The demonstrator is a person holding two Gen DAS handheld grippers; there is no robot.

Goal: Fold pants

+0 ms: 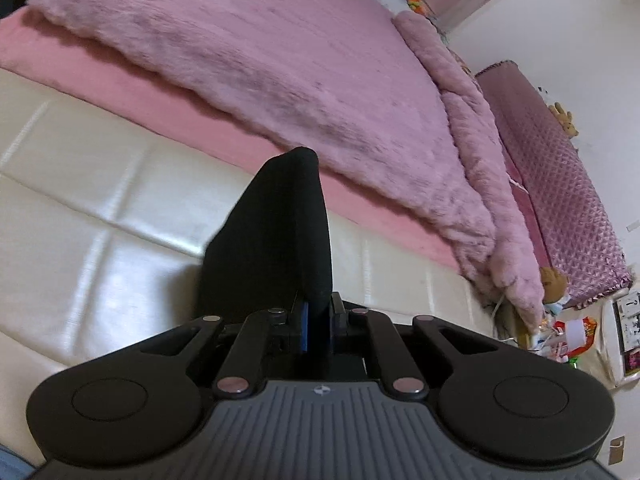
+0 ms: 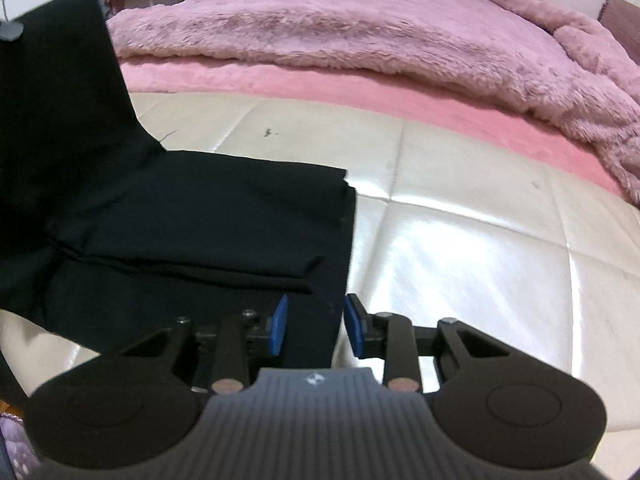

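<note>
Pants (image 2: 160, 216) lie flat only in right view.

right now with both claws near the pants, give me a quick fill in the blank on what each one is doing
1. The left claw is shut on the ____ pants.
2. The right claw has its jaws ____, with the fabric edge between them.
3. The pants lie on a shiny ____ cushion.
4. Behind it lies a fluffy ____ blanket.

Missing words: black; open; white; pink

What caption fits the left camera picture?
Left gripper shut on black pants, lifting them over the cream bench.
</note>
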